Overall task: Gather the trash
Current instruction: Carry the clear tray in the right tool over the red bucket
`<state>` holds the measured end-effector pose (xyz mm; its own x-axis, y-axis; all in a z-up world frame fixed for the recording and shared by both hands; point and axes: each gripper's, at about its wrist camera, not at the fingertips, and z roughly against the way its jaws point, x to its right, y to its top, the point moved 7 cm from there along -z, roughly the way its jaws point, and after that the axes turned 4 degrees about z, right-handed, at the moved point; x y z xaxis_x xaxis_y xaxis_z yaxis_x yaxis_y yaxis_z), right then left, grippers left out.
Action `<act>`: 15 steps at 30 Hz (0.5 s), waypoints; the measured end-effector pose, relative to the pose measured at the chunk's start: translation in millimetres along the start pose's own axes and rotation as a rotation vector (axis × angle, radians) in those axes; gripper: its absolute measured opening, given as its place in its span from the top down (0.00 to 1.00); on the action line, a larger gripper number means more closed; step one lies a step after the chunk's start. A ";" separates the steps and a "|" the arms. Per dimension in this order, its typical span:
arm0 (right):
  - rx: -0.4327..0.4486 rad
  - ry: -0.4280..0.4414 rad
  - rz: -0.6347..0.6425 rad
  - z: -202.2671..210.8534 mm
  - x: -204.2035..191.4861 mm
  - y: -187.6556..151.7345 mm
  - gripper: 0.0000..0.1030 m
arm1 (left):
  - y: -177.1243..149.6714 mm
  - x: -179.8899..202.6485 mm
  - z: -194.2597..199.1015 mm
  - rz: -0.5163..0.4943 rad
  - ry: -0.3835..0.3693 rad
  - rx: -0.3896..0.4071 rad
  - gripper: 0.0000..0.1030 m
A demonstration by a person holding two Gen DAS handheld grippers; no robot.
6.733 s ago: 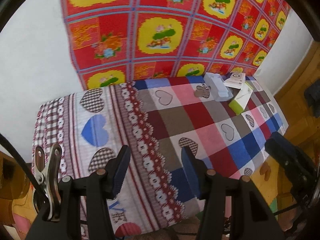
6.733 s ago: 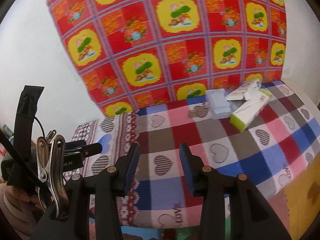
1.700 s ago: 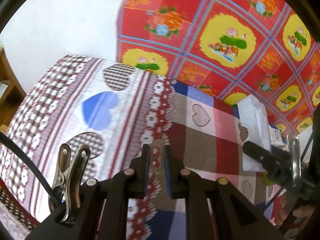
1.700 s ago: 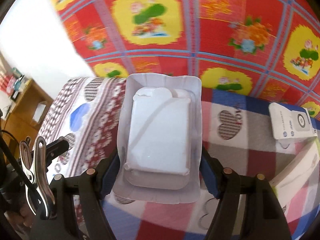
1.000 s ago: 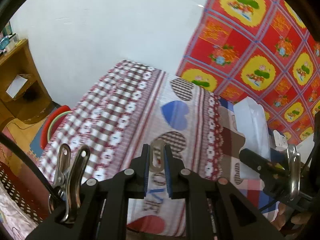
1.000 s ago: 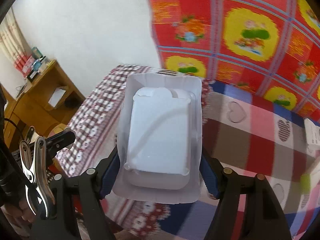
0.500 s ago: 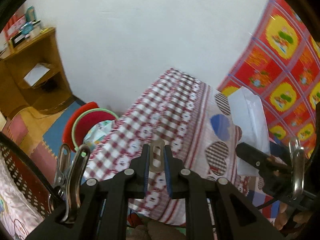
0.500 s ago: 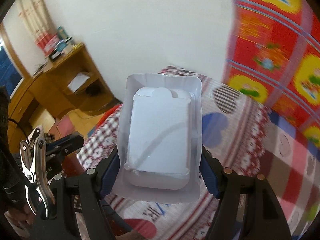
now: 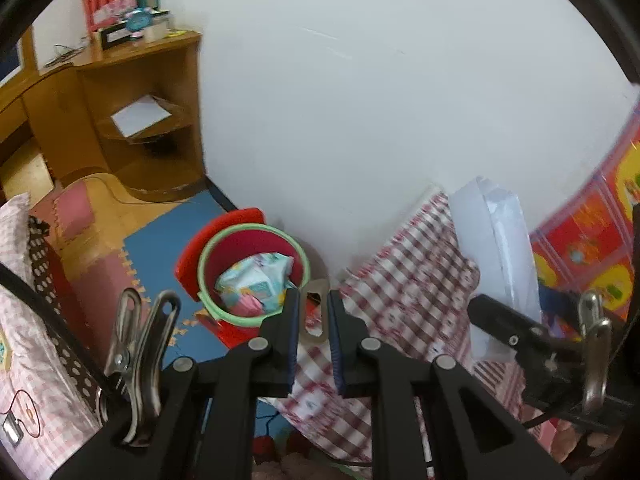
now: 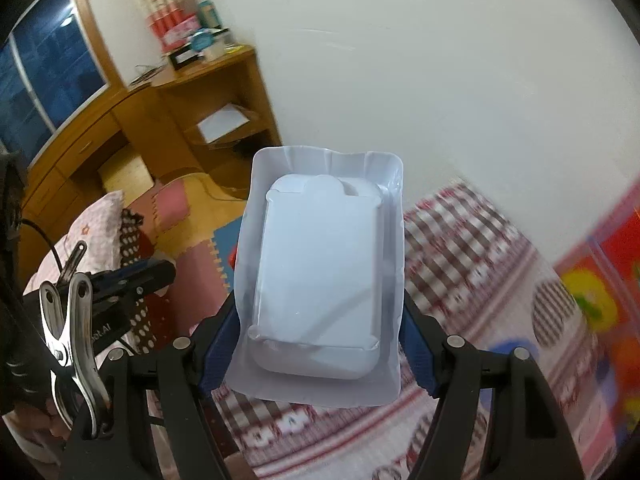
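Left gripper (image 9: 313, 316) pinched closed; right gripper (image 10: 320, 340) fingers spread wide.

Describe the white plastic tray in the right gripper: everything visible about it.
The white plastic tray is a thin, glossy blister-style shell with a raised rounded-rectangle centre, a flat flange and crimped far corners. It looks empty. The right gripper clamps its long sides between blue pads, long axis pointing away from the camera, clear of the checked tablecloth.

We are seeing a glossy, smooth white plastic tray (image 10: 320, 272); we are noting woven checked cloth (image 9: 404, 304) over the table; shiny metal clips (image 9: 140, 344); matt black gripper plastic; a varnished wooden desk (image 10: 168, 120).
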<state>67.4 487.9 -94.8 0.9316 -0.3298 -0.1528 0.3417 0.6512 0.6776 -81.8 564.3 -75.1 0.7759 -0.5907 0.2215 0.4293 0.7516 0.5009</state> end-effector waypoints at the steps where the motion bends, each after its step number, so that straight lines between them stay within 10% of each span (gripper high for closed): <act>1: -0.003 0.007 0.010 -4.5 -3.1 4.8 0.28 | 2.5 -4.6 -0.8 0.008 0.008 0.000 0.87; 15: -0.064 0.020 0.034 -96.8 -41.1 61.4 0.28 | 48.2 -71.5 -59.1 0.054 0.007 -0.051 0.87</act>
<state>62.1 607.6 -116.5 0.9448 -0.2935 -0.1457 0.3168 0.7043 0.6353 -89.2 660.0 -116.3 0.8016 -0.5468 0.2416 0.4092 0.7966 0.4451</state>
